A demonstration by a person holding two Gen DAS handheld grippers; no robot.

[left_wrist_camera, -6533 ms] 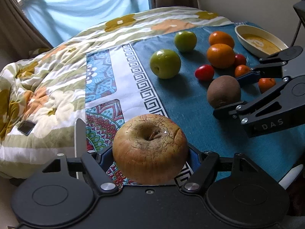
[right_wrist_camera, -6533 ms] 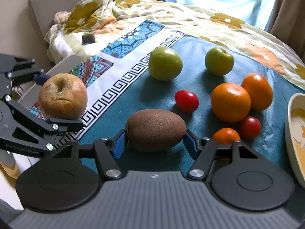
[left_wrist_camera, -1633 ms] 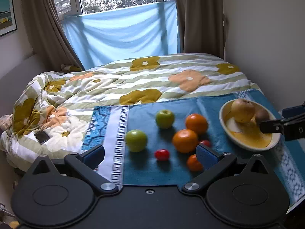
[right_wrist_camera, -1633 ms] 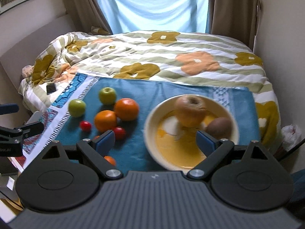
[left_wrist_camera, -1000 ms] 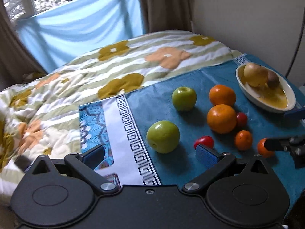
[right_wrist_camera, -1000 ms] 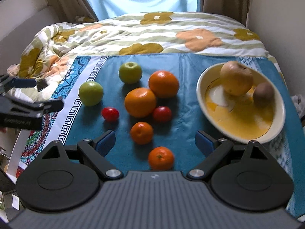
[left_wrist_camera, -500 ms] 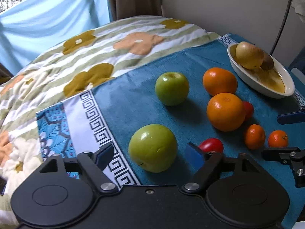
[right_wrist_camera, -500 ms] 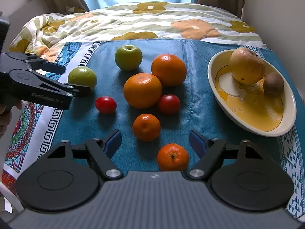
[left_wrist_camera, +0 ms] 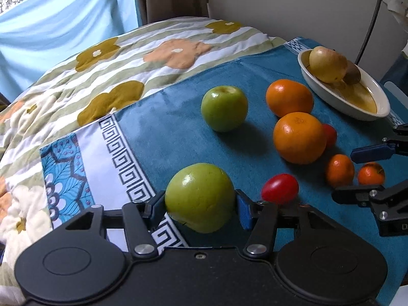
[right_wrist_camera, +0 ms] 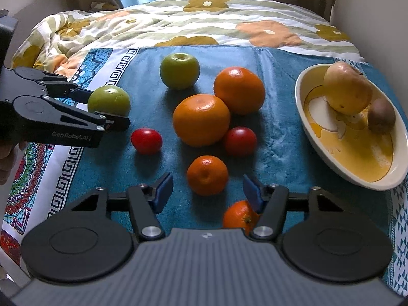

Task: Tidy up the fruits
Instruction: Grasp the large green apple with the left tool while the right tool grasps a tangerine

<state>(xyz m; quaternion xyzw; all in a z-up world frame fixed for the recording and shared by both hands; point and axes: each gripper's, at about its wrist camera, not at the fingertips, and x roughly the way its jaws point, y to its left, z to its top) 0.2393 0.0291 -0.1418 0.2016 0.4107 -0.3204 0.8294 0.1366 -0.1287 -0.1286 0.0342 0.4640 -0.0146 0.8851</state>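
Observation:
A green apple (left_wrist_camera: 200, 197) lies on the blue cloth between the pads of my left gripper (left_wrist_camera: 200, 210). The closing jaws touch it on both sides. The right wrist view shows the same apple (right_wrist_camera: 108, 100) inside the left gripper (right_wrist_camera: 107, 107). My right gripper (right_wrist_camera: 207, 192) is open and closing, with a small mandarin (right_wrist_camera: 207, 174) between its fingertips and a gap on each side. A second mandarin (right_wrist_camera: 238, 216) lies under its right finger. The cream bowl (right_wrist_camera: 301, 97) at the right holds a wrinkled apple (right_wrist_camera: 346, 89) and a kiwi (right_wrist_camera: 381, 116).
On the cloth lie another green apple (right_wrist_camera: 179, 70), two oranges (right_wrist_camera: 201, 119), (right_wrist_camera: 238, 90) and two cherry tomatoes (right_wrist_camera: 146, 137), (right_wrist_camera: 239, 140). A flowered quilt (right_wrist_camera: 204, 25) covers the bed behind, with a wall to the right.
Both grippers came down toward the fruit and their jaws narrowed. The left pads now sit against the green apple, and the right fingertips flank the small mandarin.

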